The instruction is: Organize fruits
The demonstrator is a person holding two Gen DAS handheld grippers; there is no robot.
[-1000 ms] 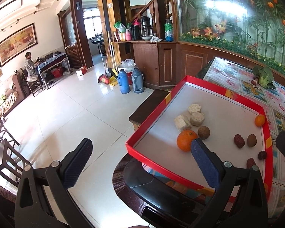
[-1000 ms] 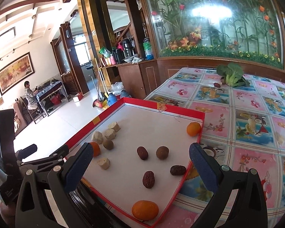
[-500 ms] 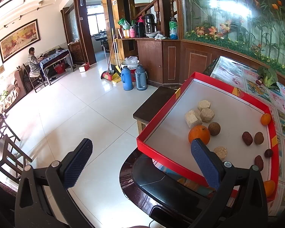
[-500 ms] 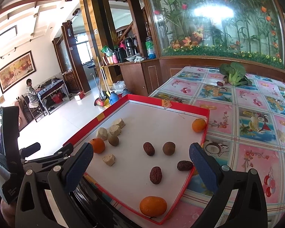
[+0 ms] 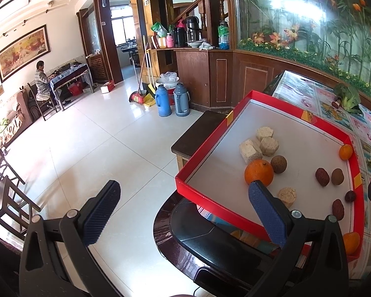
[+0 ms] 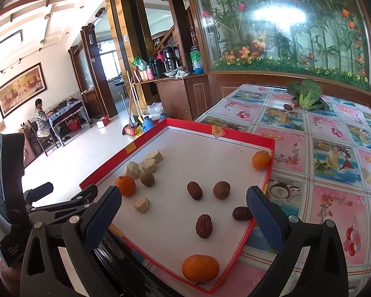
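Note:
A red-rimmed white tray (image 6: pixel 225 138) (image 5: pixel 200 185) lies on the table. In it are three oranges, near-left (image 6: pixel 125 185) (image 5: pixel 259 172), far right (image 6: pixel 261 160) and near edge (image 6: pixel 200 268). Several dark red dates (image 6: pixel 194 190), round brown fruits (image 6: pixel 221 190) and beige cake chunks (image 6: pixel 149 165) lie scattered there. My left gripper (image 5: pixel 185 219) is open and empty, off the tray's left corner, above the floor. My right gripper (image 6: pixel 185 219) is open and empty, held above the tray's near edge.
The table has a pink floral cloth (image 6: pixel 334 148). A green leafy vegetable (image 6: pixel 305 94) lies at its far end. A dark stool (image 5: pixel 197 128) stands left of the tray. Two thermos flasks (image 5: pixel 172 100) stand on the tiled floor. A wooden cabinet (image 5: pixel 222 79) is behind.
Both grippers have drawn back and slightly upward from the tray, so more of it shows. Both stay open. The fruits have not moved.

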